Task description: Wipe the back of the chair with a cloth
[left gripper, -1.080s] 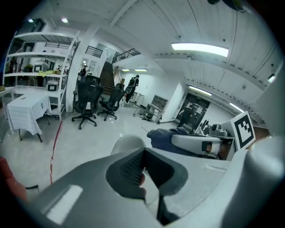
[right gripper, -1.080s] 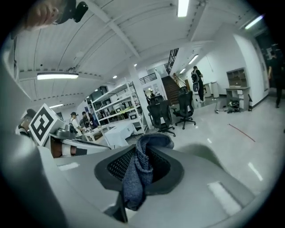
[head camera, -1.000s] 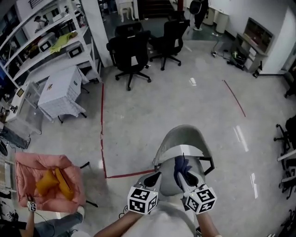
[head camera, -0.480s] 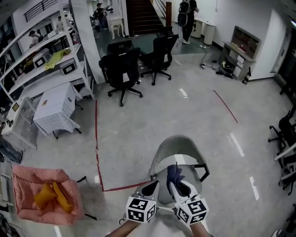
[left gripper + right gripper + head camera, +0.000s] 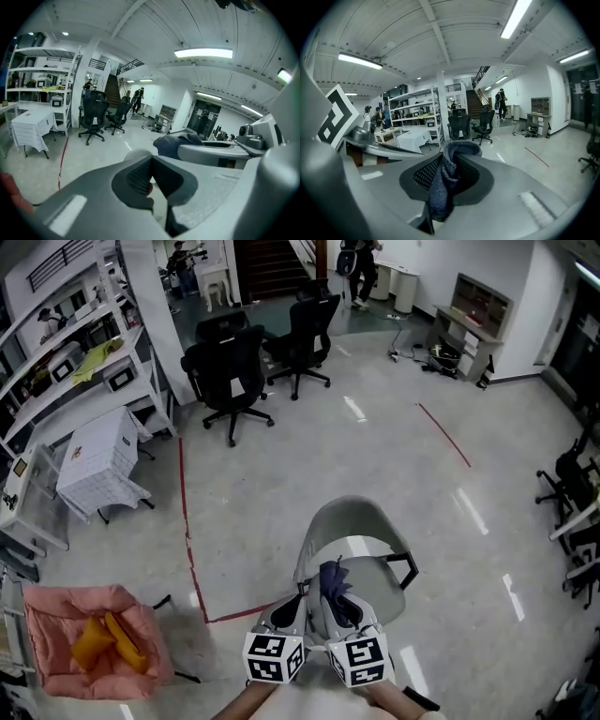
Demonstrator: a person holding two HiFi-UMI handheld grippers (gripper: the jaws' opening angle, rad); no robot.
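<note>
A grey shell chair [image 5: 367, 522] stands on the floor just ahead of me, its curved back [image 5: 330, 518] on the side toward my grippers. My right gripper [image 5: 330, 598] is shut on a dark blue cloth [image 5: 329, 577], which pokes up out of its jaws over the seat. In the right gripper view the cloth [image 5: 446, 180] hangs pinched between the black pads. My left gripper [image 5: 296, 604] is close beside it on the left, above the chair's near edge. In the left gripper view the left gripper [image 5: 151, 176] has its jaws together with nothing in them.
Black office chairs [image 5: 230, 371] stand at the back, beside metal shelves [image 5: 66, 343] and a white draped table [image 5: 91, 458]. A pink seat holding orange items [image 5: 84, 643] is at lower left. Red tape [image 5: 187, 521] marks the floor. More black chairs [image 5: 567, 484] are at right.
Both grippers have drawn closer together and shifted left in the head view. The cloth stays in the right gripper, and the view has swung so the chair sits more central.
</note>
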